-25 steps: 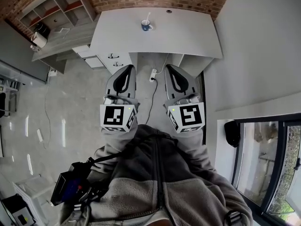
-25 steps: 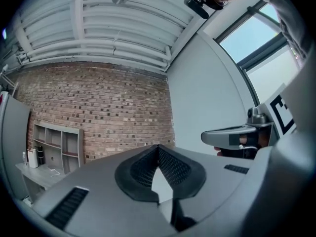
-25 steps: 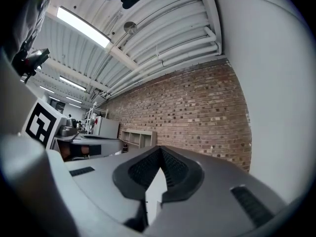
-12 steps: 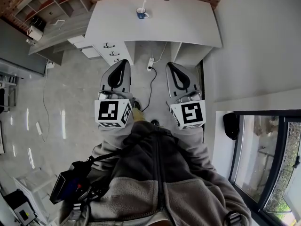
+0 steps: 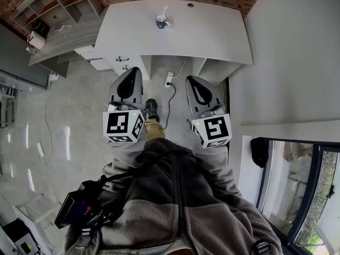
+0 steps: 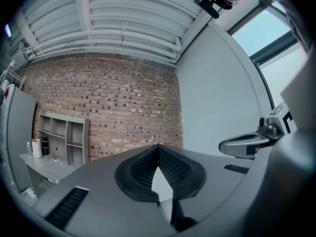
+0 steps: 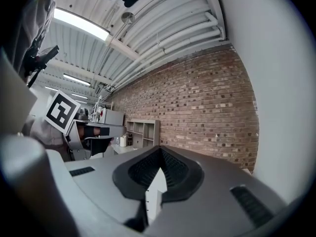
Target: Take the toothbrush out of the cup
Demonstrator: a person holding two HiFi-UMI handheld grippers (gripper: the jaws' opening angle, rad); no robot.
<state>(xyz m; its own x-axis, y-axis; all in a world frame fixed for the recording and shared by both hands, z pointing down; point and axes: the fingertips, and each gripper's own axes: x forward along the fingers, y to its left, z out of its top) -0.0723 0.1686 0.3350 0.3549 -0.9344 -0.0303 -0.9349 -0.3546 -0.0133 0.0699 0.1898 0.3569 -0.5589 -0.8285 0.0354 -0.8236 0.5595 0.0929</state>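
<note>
A blue cup (image 5: 162, 22) stands near the far edge of the white table (image 5: 212, 36), with a white toothbrush (image 5: 165, 12) upright in it. Both grippers are held over the floor, well short of the table. My left gripper (image 5: 133, 71) points at the table's left part, jaws closed with nothing between them. My right gripper (image 5: 190, 79) is level with it, also shut and empty. In the left gripper view, the closed tips (image 6: 158, 147) face the brick wall; the right gripper view shows its tips (image 7: 160, 149) the same way. Neither gripper view shows the cup.
Drawers (image 5: 125, 62) sit under the table's left side. A power strip with its cable (image 5: 170, 81) lies on the floor between the grippers. Grey shelves (image 5: 58, 15) stand at the back left, a window (image 5: 297, 185) is at the right. The person's shoe (image 5: 150, 108) is forward.
The person has stepped forward: a foot now shows between the grippers and the view has shifted slightly. Both grippers stay shut, the left one a little further left.
</note>
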